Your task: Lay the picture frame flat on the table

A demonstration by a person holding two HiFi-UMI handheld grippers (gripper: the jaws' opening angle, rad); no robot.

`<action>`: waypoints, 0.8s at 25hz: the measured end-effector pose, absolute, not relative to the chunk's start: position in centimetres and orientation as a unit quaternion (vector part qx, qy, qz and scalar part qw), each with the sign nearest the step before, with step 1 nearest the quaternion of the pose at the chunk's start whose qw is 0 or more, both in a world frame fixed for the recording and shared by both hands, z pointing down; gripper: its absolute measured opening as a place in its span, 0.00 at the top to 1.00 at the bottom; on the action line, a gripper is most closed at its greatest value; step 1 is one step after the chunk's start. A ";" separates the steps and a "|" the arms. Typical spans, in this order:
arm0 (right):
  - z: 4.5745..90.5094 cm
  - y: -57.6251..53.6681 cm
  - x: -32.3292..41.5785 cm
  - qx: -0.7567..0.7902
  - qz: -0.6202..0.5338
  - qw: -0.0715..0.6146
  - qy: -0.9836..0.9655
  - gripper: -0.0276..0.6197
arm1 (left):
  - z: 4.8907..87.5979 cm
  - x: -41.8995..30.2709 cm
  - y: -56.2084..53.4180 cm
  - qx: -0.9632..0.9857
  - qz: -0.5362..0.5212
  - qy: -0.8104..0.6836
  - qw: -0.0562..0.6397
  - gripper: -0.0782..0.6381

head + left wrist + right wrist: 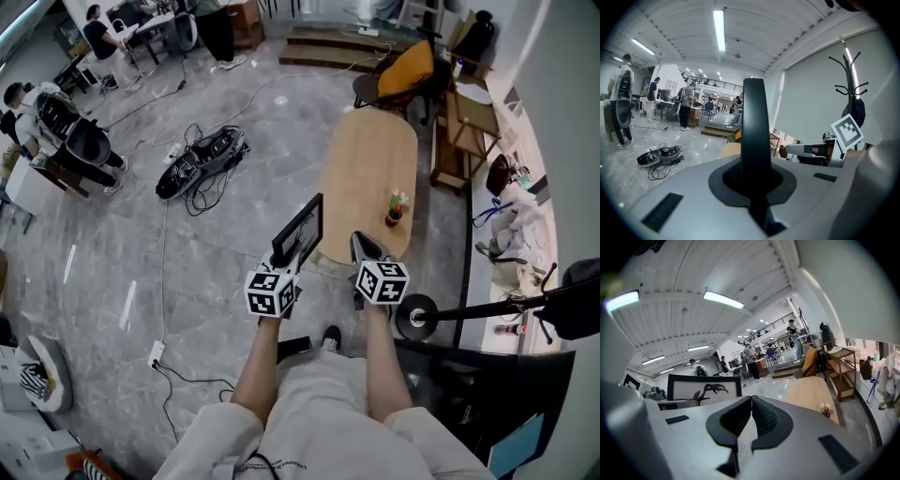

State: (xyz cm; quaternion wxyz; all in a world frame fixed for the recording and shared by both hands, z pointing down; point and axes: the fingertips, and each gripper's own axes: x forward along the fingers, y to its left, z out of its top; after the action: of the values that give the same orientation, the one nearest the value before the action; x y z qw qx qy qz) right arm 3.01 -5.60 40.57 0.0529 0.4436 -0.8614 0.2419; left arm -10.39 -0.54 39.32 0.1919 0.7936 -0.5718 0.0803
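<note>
- Short of the worktop's near end, the picture frame hangs roughly upright in the air, pinched by 1 edge in the left claw.
- The right claw rides just beside it, its 2 jaws pressed together on nothing.
- Step in hand, by my judgement: carrying. The next move calls for reaching over bare wood, clear of the small plant, and tipping the frame flat before letting go.

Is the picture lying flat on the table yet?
Not yet. Done: the picture frame is picked up. In hand: the left gripper is shut on its edge, holding it upright in the air by the near end of the table. The right gripper is shut and empty. Left: lay the frame flat on the table.
</note>
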 end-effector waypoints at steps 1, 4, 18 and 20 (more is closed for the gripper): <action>40.6 -6.0 3.4 0.441 0.233 0.055 -0.865 0.90 | 39.6 -10.2 -0.8 0.793 0.080 -0.572 0.193 0.85; 40.2 -7.5 4.4 0.430 0.204 0.066 -0.877 0.90 | 40.0 -9.4 -1.8 0.792 0.082 -0.571 0.198 0.85; 41.8 -12.3 5.0 0.407 0.230 0.076 -0.881 0.90 | 41.2 -8.9 -7.6 0.778 0.089 -0.581 0.223 0.85; 41.4 -13.7 5.2 0.411 0.227 0.074 -0.880 0.90 | 41.1 -8.2 -9.3 0.785 0.093 -0.571 0.221 0.85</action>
State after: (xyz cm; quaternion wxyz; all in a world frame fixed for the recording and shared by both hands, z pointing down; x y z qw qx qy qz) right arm 5.22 -13.65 41.42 0.0742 0.4107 -0.8799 0.2270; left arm -8.17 -9.28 41.12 0.2213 0.7848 -0.5713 0.0932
